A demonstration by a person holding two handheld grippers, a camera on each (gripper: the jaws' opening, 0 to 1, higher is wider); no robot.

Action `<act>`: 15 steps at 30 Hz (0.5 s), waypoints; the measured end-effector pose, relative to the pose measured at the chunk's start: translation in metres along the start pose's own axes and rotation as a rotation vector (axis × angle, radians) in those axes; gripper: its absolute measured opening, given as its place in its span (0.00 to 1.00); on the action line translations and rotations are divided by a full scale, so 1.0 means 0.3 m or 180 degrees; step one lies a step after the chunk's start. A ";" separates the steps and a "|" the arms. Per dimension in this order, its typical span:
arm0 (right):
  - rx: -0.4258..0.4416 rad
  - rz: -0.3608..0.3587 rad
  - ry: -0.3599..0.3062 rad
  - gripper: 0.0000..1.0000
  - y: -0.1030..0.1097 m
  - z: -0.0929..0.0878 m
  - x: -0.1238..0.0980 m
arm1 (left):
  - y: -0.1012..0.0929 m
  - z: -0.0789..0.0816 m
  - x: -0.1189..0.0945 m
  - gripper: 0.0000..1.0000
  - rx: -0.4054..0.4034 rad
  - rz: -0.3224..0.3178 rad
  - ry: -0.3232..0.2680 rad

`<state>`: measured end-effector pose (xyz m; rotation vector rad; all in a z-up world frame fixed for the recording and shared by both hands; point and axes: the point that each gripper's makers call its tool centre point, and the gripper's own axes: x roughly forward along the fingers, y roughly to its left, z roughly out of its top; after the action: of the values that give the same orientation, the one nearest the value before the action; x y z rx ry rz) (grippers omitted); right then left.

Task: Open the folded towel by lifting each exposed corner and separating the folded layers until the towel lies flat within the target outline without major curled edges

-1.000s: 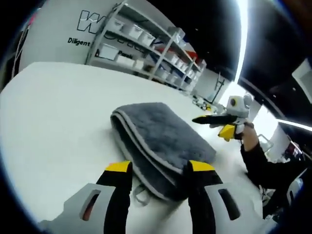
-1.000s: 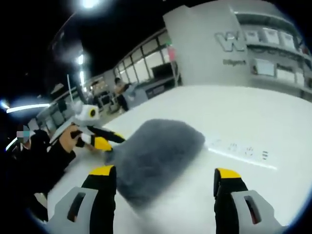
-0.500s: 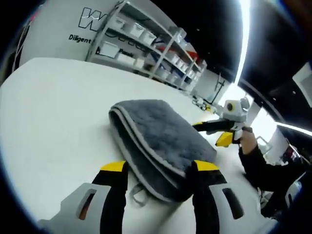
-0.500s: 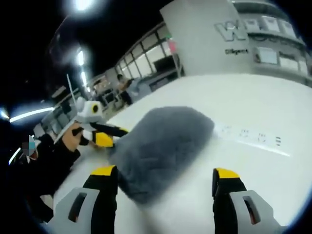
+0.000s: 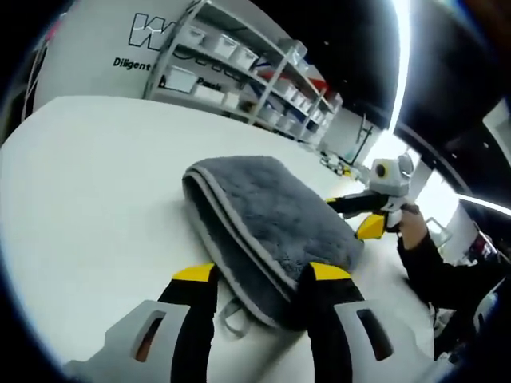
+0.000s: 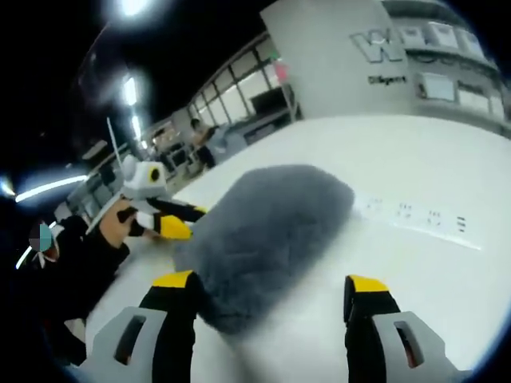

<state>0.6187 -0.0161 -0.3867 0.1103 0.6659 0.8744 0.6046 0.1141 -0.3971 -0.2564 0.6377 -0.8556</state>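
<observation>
The white table (image 5: 88,183) carries the grey folded towel (image 5: 271,215), lying near its middle, layers still stacked. At the towel's near corner the left gripper (image 5: 254,275) stands with jaws spread, straddling the piped edge and hanging loop. At the towel's opposite end the right gripper (image 6: 267,281) is spread too, gripping nothing. Risk: pinching several layers together would drag the whole bundle instead of unfolding it.

A folded grey towel (image 5: 267,223) lies on a white table (image 5: 88,183), its layered pale-trimmed edge facing 8 o'clock. The left gripper (image 5: 254,278) rises at 6 o'clock, jaws apart around the towel's near corner, where a small loop (image 5: 231,317) hangs. The right gripper (image 5: 361,215) sits at 3 o'clock by the towel's far edge. Shelves (image 5: 239,68) stand at 12 o'clock.
</observation>
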 end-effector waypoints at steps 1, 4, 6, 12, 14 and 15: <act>0.0021 -0.0009 -0.0005 0.75 -0.020 0.016 0.008 | 0.000 -0.001 0.000 0.42 -0.0004 0.0002 0.0004; 0.0080 -0.0010 -0.0043 0.72 -0.015 0.014 0.007 | 0.001 -0.003 0.005 0.42 -0.0020 0.0018 0.0001; 0.0121 0.0025 -0.0032 0.68 -0.015 0.012 0.015 | 0.000 -0.004 0.008 0.41 -0.0025 0.0013 -0.0003; 0.0146 0.0077 0.0023 0.61 -0.004 -0.005 0.030 | 0.001 -0.011 0.013 0.38 -0.0052 -0.0005 0.0015; 0.0142 0.0077 0.0015 0.59 -0.006 0.000 0.027 | 0.001 -0.010 0.012 0.38 -0.0050 -0.0005 0.0009; 0.0149 0.0095 0.0017 0.57 -0.003 0.000 0.027 | 0.001 -0.009 0.013 0.38 -0.0049 -0.0006 0.0008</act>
<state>0.6231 -0.0107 -0.3910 0.1603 0.6915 0.8883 0.6050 0.1115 -0.4010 -0.2698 0.6467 -0.8532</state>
